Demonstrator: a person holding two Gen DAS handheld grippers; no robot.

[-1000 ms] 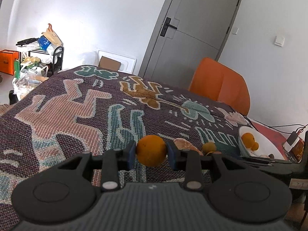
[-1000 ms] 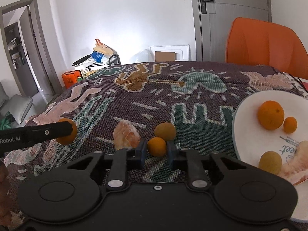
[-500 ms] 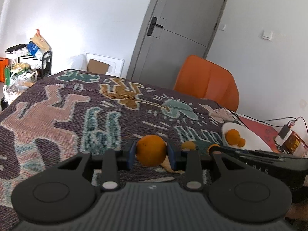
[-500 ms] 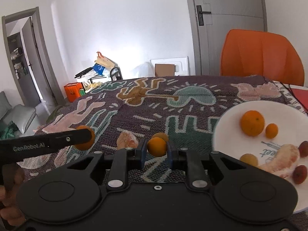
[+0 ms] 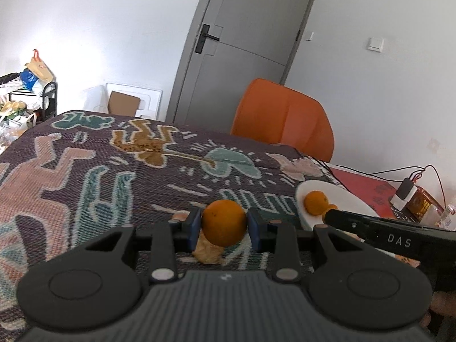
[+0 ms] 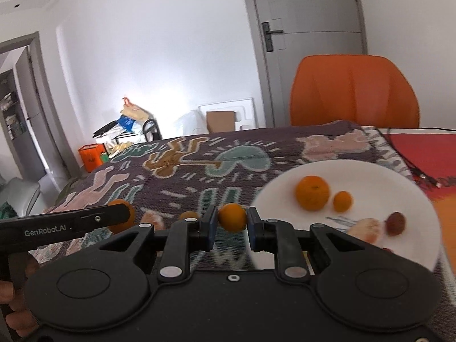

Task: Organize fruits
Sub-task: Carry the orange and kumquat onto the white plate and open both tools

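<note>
Both grippers carry fruit toward the white plate (image 6: pixel 370 171): left gripper (image 5: pixel 224 225) jaws clamp an orange (image 5: pixel 224 222), right gripper (image 6: pixel 231 222) jaws a smaller orange (image 6: pixel 232 217) (release over bare plate next).

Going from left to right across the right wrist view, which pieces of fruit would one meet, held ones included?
Orange in the left gripper → peeled piece on the cloth → small brownish fruit → small orange in the right gripper → large orange on the white plate → small orange → dark red fruit.
</note>
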